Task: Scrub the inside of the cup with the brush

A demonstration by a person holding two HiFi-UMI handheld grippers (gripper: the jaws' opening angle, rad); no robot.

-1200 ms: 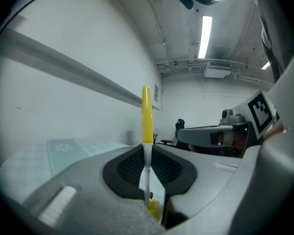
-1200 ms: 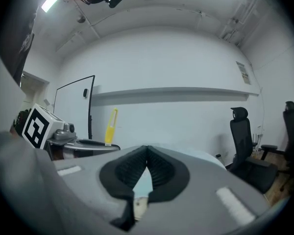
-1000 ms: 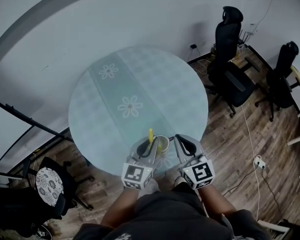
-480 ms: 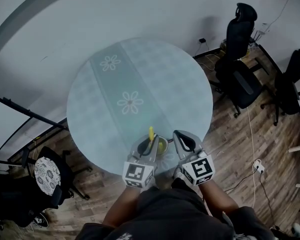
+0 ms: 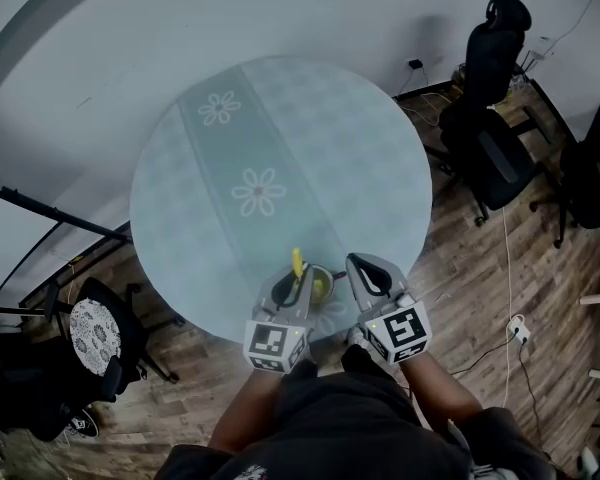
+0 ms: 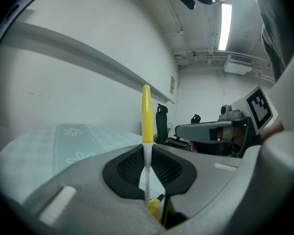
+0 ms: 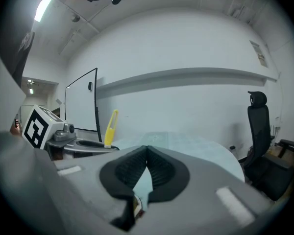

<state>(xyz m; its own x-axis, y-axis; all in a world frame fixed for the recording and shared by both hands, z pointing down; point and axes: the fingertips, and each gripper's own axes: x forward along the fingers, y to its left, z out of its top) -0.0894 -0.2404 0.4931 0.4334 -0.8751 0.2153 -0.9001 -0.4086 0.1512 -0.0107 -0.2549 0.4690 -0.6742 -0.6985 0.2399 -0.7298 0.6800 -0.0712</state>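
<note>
Brush (image 6: 146,112) head: out of sight beneath the left claw (image 6: 147,151).
Cup (image 5: 324,286): largely covered by both claws in the head view.
Right claw (image 7: 147,153): a scrap shows low between its pads, too small to identify.

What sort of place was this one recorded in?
Most likely an office or meeting room: black swivel office chairs stand on the wood floor beside a round table, and what looks like a whiteboard shows in the right gripper view.
</note>
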